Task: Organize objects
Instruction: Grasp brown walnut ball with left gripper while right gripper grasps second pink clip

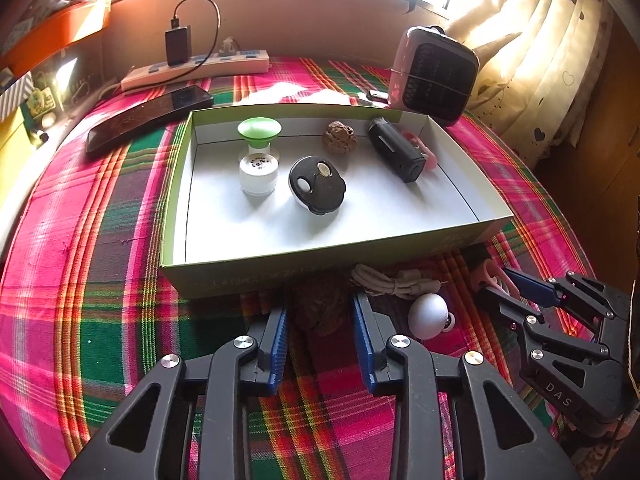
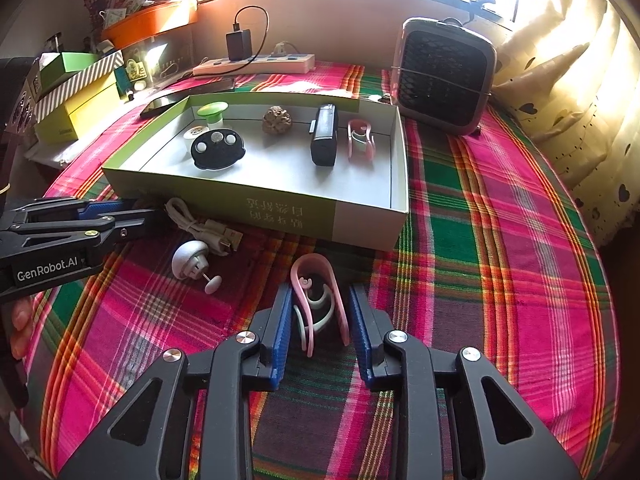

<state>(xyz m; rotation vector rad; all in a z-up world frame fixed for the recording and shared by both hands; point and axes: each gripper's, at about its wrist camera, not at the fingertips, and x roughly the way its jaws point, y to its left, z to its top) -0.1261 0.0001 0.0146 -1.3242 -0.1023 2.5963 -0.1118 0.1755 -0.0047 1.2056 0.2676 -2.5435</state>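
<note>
A green-sided box (image 1: 320, 270) (image 2: 360, 220) with a white floor holds a green-capped jar (image 1: 259, 160), a black-lidded round tub (image 1: 318, 190), a walnut (image 1: 339, 137), a black device (image 1: 396, 152) and a pink clip (image 2: 360, 138). In front of the box, my left gripper (image 1: 320, 304) (image 2: 136, 216) is shut on a second brown walnut (image 1: 320, 316) that lies in shadow on the cloth. My right gripper (image 2: 320, 292) (image 1: 516, 284) is shut on a pink and white clip (image 2: 310, 258) (image 1: 492, 280). Between the two grippers lie a coiled white cable (image 1: 384, 280) (image 2: 200, 224) and a white knob with a pin (image 1: 428, 316) (image 2: 188, 258).
A plaid cloth (image 2: 500, 240) covers the table. Behind the box sit a dark phone (image 1: 148, 118), a power strip with a black charger (image 1: 200, 66) and a small heater (image 2: 444, 76). Boxes (image 2: 76, 96) are stacked at the left; a curtain (image 2: 580, 100) hangs at the right.
</note>
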